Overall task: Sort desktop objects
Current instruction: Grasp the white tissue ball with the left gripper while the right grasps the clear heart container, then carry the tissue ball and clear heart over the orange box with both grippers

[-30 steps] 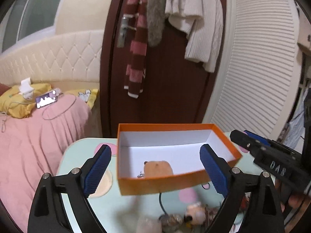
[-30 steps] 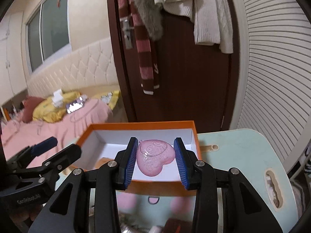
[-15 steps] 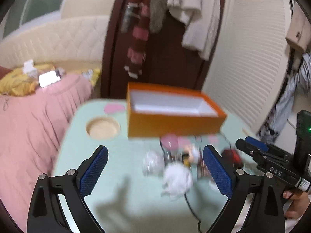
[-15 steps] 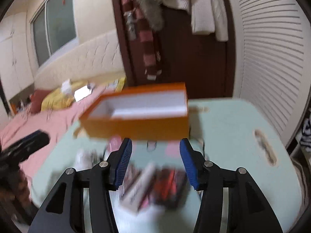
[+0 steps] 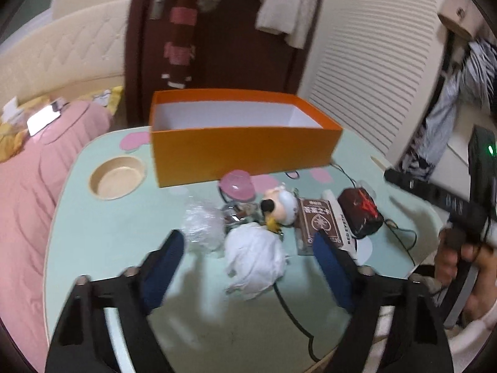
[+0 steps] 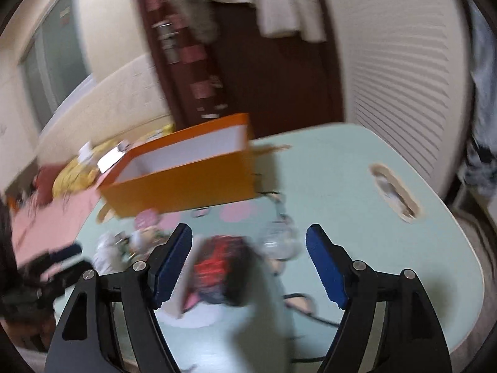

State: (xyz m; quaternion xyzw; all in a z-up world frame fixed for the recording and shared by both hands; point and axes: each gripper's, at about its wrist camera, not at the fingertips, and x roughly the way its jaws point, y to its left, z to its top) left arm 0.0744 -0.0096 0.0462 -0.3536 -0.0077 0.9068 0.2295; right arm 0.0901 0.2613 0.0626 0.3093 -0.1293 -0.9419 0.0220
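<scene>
An orange box [image 5: 242, 152] with a white inside stands at the far side of the mint-green table [image 5: 102, 242]. In front of it lies a pile: a pink heart [image 5: 237, 183], a small plush toy [image 5: 279, 208], clear wrap [image 5: 202, 228], a crumpled white cloth [image 5: 254, 256], a brown card box [image 5: 321, 227] and a black-and-red pouch [image 5: 360, 214]. My left gripper [image 5: 248, 264] hangs low over the white cloth, jaws closing, pads apart from it. My right gripper [image 6: 248, 258] hovers over the blurred pouch [image 6: 223, 267], jaws opening, holding nothing.
A round cup recess [image 5: 117, 178] sits left of the box and a slot [image 6: 394, 192] near the table's right edge. A black cable [image 5: 292, 310] runs across the near table. A pink bed [image 5: 25, 186] lies left; a person's hand [image 5: 466, 258] grips the right tool.
The right gripper let go of the pink heart it held over the box and opened wider. Both grippers drew back from the box and sank towards the pile. The left jaws narrowed.
</scene>
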